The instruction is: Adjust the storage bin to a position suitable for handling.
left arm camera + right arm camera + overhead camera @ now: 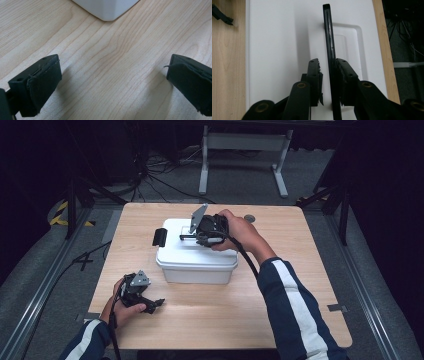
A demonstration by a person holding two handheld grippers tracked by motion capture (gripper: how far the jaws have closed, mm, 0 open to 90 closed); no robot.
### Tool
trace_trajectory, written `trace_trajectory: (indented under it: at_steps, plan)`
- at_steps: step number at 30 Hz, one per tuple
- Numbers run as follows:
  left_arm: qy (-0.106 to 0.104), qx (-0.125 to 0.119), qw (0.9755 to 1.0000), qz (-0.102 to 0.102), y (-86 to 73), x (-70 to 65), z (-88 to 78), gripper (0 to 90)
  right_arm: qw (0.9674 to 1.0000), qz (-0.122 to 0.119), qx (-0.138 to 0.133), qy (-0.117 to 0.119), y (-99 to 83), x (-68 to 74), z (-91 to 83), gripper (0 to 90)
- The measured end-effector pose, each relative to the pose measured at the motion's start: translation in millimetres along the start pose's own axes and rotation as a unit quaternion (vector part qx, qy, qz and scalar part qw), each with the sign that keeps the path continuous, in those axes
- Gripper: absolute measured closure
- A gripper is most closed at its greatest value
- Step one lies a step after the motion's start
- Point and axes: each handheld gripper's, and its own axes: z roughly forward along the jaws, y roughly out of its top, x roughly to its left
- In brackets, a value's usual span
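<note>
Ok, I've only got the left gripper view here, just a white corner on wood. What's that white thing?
Observer: In the high view it is a white lidded storage box.
Operator: And where's the right gripper?
Observer: The right gripper is over the lid, with its jaws either side of the raised black handle and a slim gap on one side.
Operator: Any latch on it?
Observer: Yes, a black latch at the box's left end in the high view.
</note>
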Motion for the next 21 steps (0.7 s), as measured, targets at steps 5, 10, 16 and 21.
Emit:
trace_trajectory:
  at_steps: [5,10,16,21]
  plan:
    - [0.000,0.000,1.0000,0.000,0.0,0.1,-0.1,0.2,0.9999,-0.004,-0.007,-0.011,-0.7,-0.8,-0.9,83.1]
    - [0.000,0.000,1.0000,0.000,0.0,0.1,0.0,0.2,0.9996,-0.016,-0.011,-0.021,-0.7,-1.9,-1.7,84.0]
    - [-0.001,0.000,1.0000,0.000,0.0,0.1,0.0,0.2,0.9994,-0.021,-0.015,-0.023,-1.6,-1.9,-4.2,84.5]
    - [0.000,0.000,1.0000,0.000,0.0,0.1,-0.1,0.2,0.9987,-0.031,-0.021,-0.034,-2.3,-3.3,-7.9,84.8]
